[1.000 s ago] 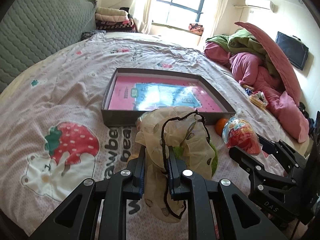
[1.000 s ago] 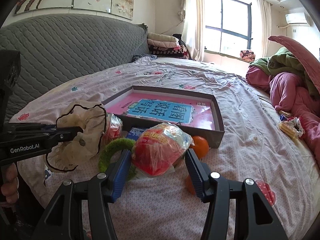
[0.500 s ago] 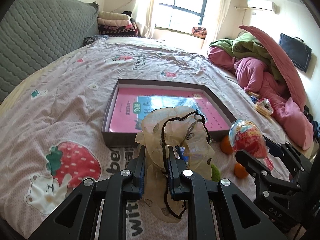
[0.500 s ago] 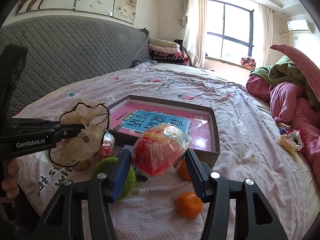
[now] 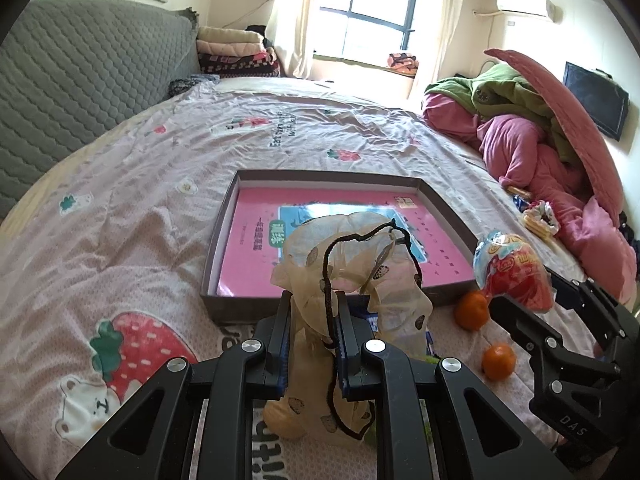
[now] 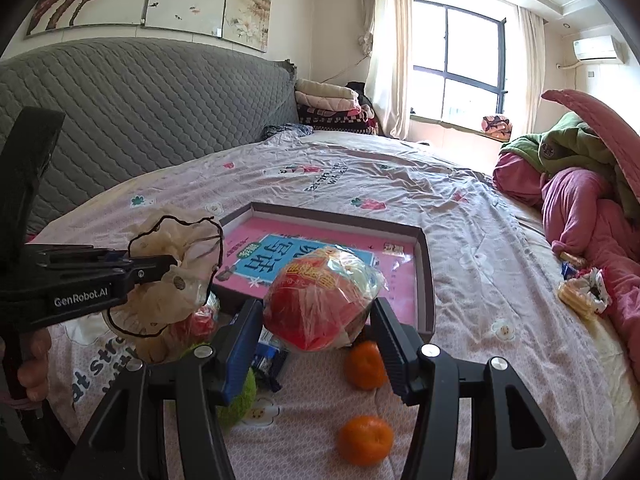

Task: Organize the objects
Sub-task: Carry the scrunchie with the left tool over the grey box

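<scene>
My left gripper (image 5: 311,312) is shut on a beige drawstring pouch (image 5: 352,264) with a black cord, held above the bed just in front of the shallow grey box (image 5: 224,240). The box holds a pink booklet (image 5: 260,256). My right gripper (image 6: 316,316) is shut on a red snack bag (image 6: 320,304) in clear wrap, held above the bed near the box's front right corner (image 6: 426,320). The pouch (image 6: 176,276) and left gripper (image 6: 160,268) show at left in the right wrist view. The snack bag (image 5: 512,268) shows at right in the left wrist view.
Two oranges (image 6: 366,440) (image 6: 364,364), a green ring-shaped item (image 6: 244,396) and a blue packet (image 6: 272,356) lie on the bedspread below the grippers. Wrapped snacks (image 6: 580,292) lie by the pink and green bedding pile (image 6: 580,200) at right. A grey headboard (image 6: 120,120) stands left.
Both grippers have risen with their loads and moved a little toward the box. A second orange has come into view on the bedspread under the snack bag.
</scene>
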`<action>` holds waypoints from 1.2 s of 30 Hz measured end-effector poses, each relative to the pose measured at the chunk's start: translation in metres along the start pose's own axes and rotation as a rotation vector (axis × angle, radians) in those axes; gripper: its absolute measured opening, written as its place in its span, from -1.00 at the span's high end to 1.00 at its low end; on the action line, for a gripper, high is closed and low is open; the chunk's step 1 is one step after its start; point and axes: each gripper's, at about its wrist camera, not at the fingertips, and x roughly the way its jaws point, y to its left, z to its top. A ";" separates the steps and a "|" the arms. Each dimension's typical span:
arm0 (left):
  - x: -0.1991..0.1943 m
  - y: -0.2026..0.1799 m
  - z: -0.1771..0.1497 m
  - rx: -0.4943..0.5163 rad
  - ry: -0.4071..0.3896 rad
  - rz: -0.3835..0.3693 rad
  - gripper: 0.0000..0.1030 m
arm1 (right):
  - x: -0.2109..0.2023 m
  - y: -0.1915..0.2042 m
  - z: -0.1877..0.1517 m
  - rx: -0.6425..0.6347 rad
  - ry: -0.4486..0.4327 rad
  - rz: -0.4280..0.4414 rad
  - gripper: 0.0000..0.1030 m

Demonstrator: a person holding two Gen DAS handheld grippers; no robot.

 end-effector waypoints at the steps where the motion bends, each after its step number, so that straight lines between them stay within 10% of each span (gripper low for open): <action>1: 0.001 -0.001 0.001 0.003 0.000 0.003 0.66 | 0.001 -0.001 0.002 -0.002 -0.002 0.000 -0.09; 36: 0.079 0.029 0.057 -0.020 0.052 0.066 0.64 | 0.074 -0.042 0.034 -0.009 0.084 -0.067 -0.09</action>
